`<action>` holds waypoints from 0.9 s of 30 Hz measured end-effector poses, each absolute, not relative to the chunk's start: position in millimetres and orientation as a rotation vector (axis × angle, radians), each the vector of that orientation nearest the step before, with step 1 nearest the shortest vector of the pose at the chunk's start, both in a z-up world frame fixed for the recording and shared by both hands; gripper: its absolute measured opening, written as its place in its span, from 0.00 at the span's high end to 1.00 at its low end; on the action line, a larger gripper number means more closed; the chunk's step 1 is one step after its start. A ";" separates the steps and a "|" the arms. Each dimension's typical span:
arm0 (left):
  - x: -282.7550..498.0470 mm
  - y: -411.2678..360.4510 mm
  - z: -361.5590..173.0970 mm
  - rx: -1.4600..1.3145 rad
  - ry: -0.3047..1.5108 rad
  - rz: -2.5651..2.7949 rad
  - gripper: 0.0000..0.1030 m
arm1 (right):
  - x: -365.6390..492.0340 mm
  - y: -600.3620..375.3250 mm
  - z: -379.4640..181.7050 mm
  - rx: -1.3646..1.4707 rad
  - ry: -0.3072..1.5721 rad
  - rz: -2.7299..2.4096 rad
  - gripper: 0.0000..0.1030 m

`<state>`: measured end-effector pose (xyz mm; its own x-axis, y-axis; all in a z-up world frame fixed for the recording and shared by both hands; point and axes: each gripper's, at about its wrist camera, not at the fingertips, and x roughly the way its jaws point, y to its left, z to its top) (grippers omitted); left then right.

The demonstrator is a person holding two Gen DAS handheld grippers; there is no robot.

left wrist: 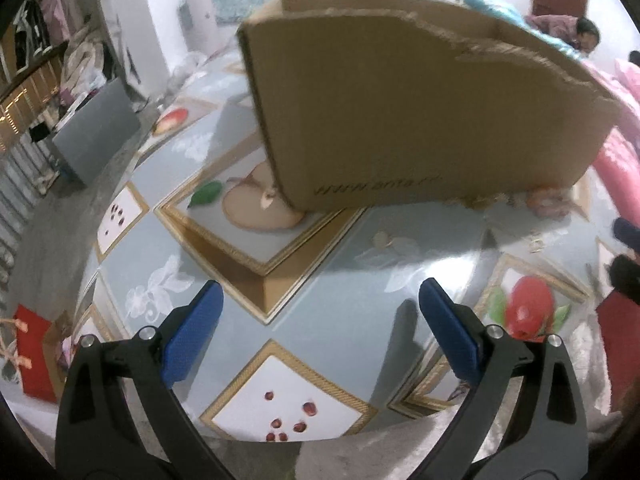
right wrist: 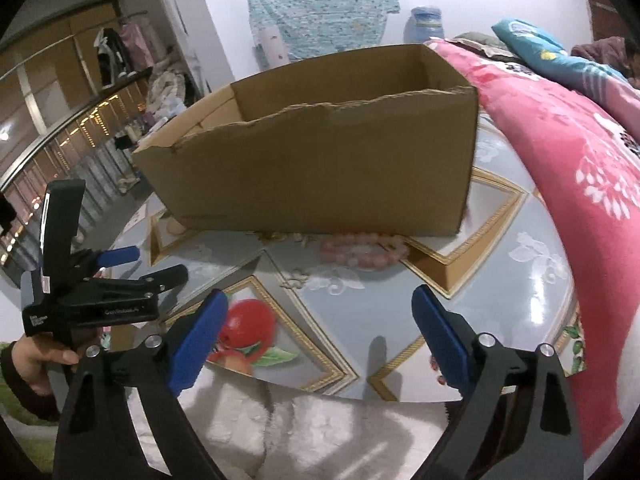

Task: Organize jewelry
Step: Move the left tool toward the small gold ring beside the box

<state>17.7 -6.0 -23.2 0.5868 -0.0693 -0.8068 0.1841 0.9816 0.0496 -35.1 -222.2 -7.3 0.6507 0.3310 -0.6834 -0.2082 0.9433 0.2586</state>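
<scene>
Blurred pink beads (right wrist: 362, 251), seemingly touching cardboard box (right wrist: 320, 168).

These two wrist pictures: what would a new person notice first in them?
The big open cardboard box with a torn upper edge fills the middle of both views, standing on a table cloth printed with fruit. A pink bead bracelet lies on the cloth just in front of the box. Both the left gripper and the right gripper are open and hold nothing.
</scene>
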 end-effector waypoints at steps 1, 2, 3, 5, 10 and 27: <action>15.9 -7.3 -20.4 0.132 0.913 -0.166 0.11 | -34.3 -220.1 -8.1 0.162 0.808 0.314 0.17; 14.2 -9.5 -18.2 0.137 0.895 -0.181 0.13 | -32.4 -216.9 -9.8 0.159 0.812 0.325 0.18; 12.8 -11.3 -16.6 0.145 0.880 -0.193 0.19 | -31.7 -214.3 -10.6 0.156 0.815 0.330 0.21; 13.1 -15.1 -13.9 0.157 0.863 -0.216 0.28 | -29.5 -210.0 -12.6 0.152 0.820 0.345 0.25; 21.9 -18.8 -14.2 0.161 0.864 -0.261 0.56 | -20.9 -197.0 -19.8 0.139 0.836 0.377 0.35; 49.9 -37.6 -20.3 0.213 0.932 -0.340 0.89 | -8.5 -191.3 -28.8 0.124 0.833 0.396 0.47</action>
<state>49.9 -37.6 -20.3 0.5484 -0.1935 -0.8135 0.3760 0.9260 0.0332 -8.5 -191.3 -28.8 0.6046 0.3897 -0.6947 -0.2935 0.9198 0.2604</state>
